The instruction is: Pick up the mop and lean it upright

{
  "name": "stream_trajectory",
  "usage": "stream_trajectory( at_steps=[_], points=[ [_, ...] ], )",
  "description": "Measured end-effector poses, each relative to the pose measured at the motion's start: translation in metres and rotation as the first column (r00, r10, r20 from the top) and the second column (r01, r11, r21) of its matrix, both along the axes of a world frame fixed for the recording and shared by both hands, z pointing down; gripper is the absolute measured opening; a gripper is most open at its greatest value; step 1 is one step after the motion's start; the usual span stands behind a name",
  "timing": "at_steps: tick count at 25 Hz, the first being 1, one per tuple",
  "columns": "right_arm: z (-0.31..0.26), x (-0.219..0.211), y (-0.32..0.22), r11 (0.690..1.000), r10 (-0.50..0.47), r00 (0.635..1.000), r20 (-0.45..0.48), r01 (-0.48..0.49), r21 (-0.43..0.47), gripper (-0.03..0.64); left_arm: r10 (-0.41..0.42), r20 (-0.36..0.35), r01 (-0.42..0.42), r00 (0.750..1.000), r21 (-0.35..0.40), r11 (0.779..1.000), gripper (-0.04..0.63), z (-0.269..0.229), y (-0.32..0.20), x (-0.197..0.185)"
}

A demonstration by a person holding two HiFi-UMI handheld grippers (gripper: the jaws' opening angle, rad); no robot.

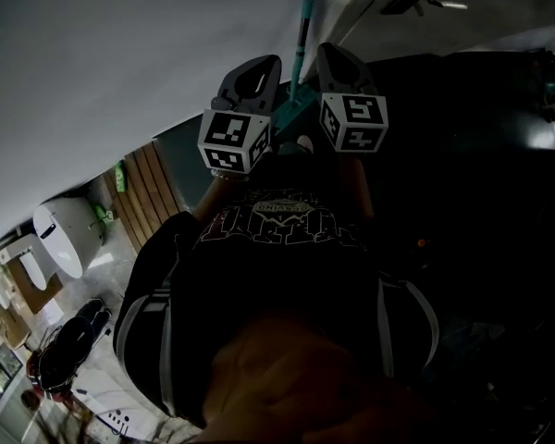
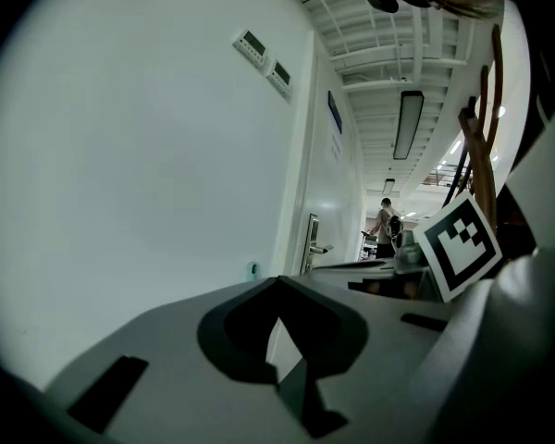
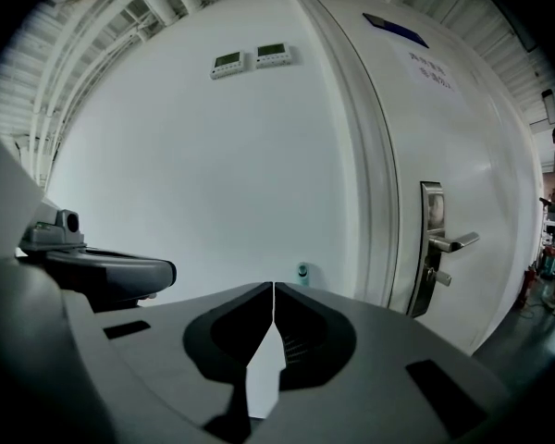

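Mop (image 1: 305,26) at the wall (image 1: 120,63), top middle.
Left gripper (image 2: 277,281) and right gripper (image 3: 274,286) were squeezed together, empty; leaning seemed done, so back away next.

The mop (image 1: 302,40) is leaned against the wall (image 1: 120,63), between the left tool (image 1: 257,67) and right tool (image 1: 336,58); the door (image 3: 462,137) is located rightward.

Left gripper (image 2: 277,281), right gripper (image 3: 274,287): jaws together
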State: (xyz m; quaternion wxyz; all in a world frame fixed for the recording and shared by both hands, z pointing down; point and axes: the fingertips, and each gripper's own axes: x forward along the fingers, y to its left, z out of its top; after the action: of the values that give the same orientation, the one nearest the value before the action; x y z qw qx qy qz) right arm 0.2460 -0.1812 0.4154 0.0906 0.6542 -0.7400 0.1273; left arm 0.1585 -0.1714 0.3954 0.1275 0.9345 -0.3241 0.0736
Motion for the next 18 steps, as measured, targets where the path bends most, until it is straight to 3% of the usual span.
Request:
stream_trajectory(
  at_steps=[18],
  points=[
    [0.031, 0.019, -0.084, 0.984, -0.155, 0.988, 0.005, 0.155, -0.088, 0.021, -0.185, 0.017, 0.185, 0.983, -0.020, 0.983, 0.046, -0.004, -0.053, 0.011]
  ],
)
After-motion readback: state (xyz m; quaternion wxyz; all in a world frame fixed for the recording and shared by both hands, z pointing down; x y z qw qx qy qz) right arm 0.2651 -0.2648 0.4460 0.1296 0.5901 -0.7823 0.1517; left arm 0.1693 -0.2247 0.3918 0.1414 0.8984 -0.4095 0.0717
